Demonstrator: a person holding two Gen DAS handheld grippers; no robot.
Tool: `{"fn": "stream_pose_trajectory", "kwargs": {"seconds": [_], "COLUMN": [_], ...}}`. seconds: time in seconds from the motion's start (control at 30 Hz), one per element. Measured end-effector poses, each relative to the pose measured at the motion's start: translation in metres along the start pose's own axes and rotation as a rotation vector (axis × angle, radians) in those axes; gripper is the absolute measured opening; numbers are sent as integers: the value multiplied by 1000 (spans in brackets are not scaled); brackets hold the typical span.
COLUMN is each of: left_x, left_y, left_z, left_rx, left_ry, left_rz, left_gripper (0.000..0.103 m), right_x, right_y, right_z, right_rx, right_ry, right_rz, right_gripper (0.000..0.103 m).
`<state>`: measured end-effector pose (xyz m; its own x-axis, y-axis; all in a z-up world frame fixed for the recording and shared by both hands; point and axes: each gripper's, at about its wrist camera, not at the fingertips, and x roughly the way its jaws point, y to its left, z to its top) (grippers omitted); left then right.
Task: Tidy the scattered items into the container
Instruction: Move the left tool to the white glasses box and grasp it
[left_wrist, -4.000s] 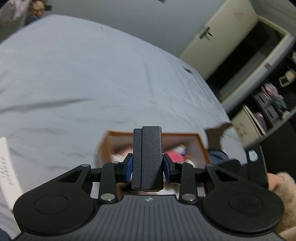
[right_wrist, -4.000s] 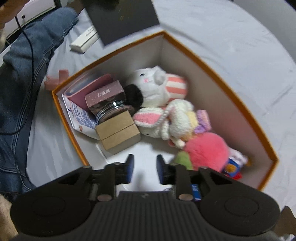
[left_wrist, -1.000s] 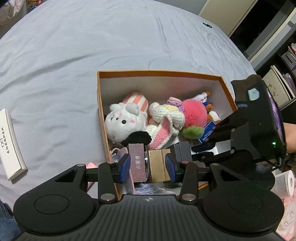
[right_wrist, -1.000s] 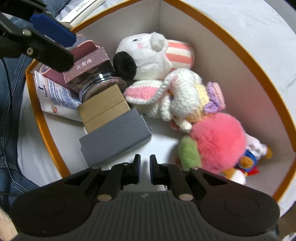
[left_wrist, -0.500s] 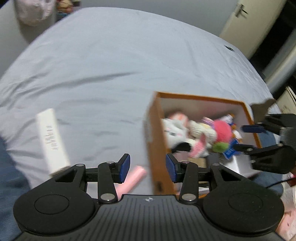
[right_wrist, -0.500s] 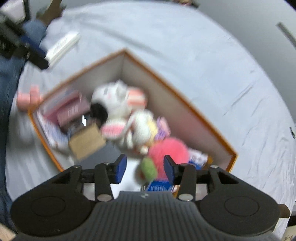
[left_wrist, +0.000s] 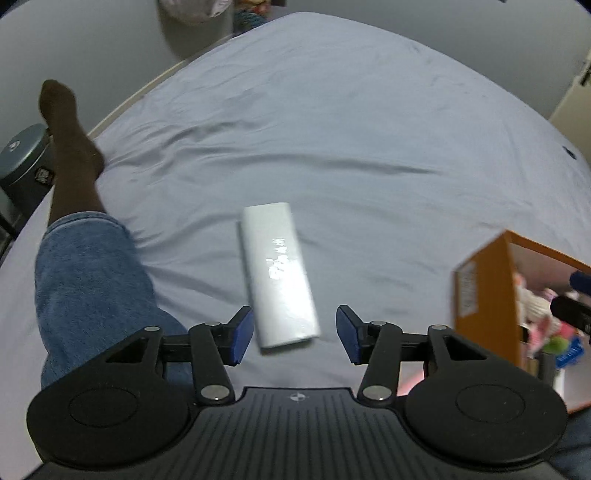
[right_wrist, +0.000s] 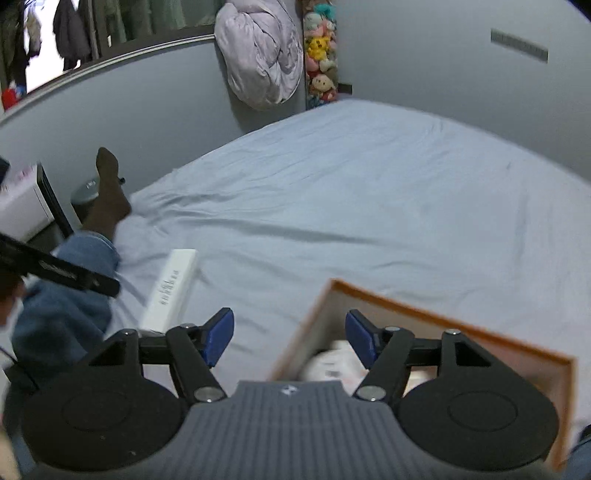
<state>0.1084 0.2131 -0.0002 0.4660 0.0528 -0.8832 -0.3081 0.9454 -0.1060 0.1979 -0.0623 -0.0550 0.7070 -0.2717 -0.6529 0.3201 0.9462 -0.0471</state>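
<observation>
Your jaws stood released on both grippers; the white box (left_wrist: 279, 273) lay just ahead of your left gripper (left_wrist: 294, 334), long axis running near-to-far, nearer that hand.

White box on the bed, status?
Left gripper open, empty, lined up on the white box. Right gripper open, empty, above the orange box. Box flat on bedsheet; path unobstructed.

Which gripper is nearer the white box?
Left. The left gripper is open right at the white box's near end; the right gripper sits over by the orange box.
</observation>
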Motion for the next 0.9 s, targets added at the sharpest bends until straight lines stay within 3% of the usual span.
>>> {"fn": "stream_pose_trajectory", "kwargs": {"seconds": [0.4,0.6,0.9], "left_x": [75,111,144], "left_y": [1,1,7], "left_z": [20,23,20], "left_rx": [3,-44,-82], "left_ry": [-8,37,94], "left_rz": [38,63,63], "left_gripper": [70,71,72], "right_x": [80,103,115], "right_y": [72,77,82], "right_z": [-12,-24,-31], "right_rx": [-53,-99,-146], "right_ry": [132,188,204], "right_rz": [-15,-33,-26], "right_gripper": [70,71,72]}}
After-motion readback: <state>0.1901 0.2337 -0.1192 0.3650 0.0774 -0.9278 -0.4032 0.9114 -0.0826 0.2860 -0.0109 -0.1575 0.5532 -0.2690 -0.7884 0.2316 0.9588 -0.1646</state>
